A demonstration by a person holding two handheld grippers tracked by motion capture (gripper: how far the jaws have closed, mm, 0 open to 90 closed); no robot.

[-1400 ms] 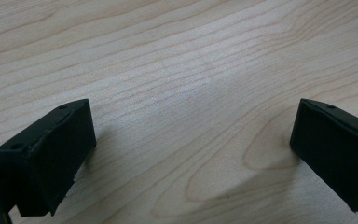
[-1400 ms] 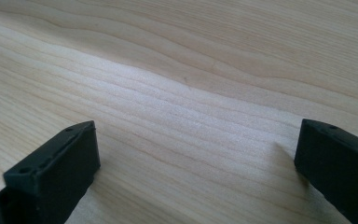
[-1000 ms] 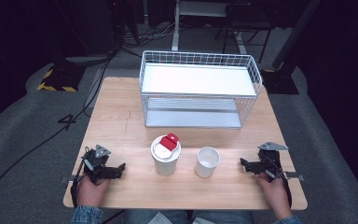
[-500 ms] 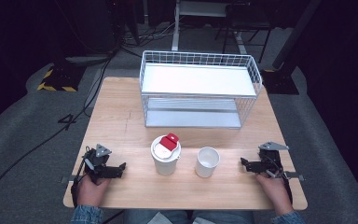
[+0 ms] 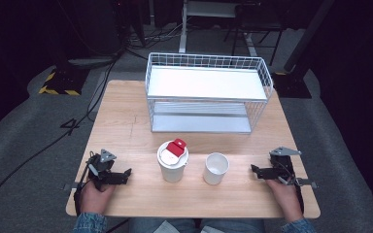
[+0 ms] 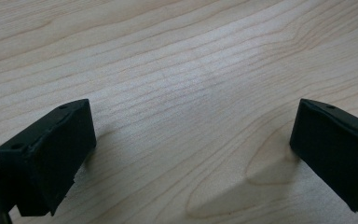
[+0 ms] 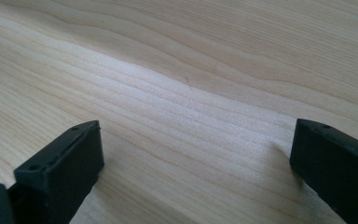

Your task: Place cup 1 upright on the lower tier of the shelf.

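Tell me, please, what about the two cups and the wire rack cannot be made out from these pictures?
- Taller cup: the high view looks down on its lid, so the contents are hidden; the red piece on top is too small to identify.
- Open cup: its inside looks white, too small to tell whether anything is in it.
- Wire rack: its upper shelf covers most of the lower shelf.

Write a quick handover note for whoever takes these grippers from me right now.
Left hand-held gripper: open, holding nothing, resting on the table at the near left.
Right hand-held gripper: open, holding nothing, at the near right.
Between them stand the lidded cup, a red piece on its lid, and the open white cup, apart from each other.
The wire rack stands behind them.
Done: nothing gripped yet. Left: the cup handling, seemingly all of it.
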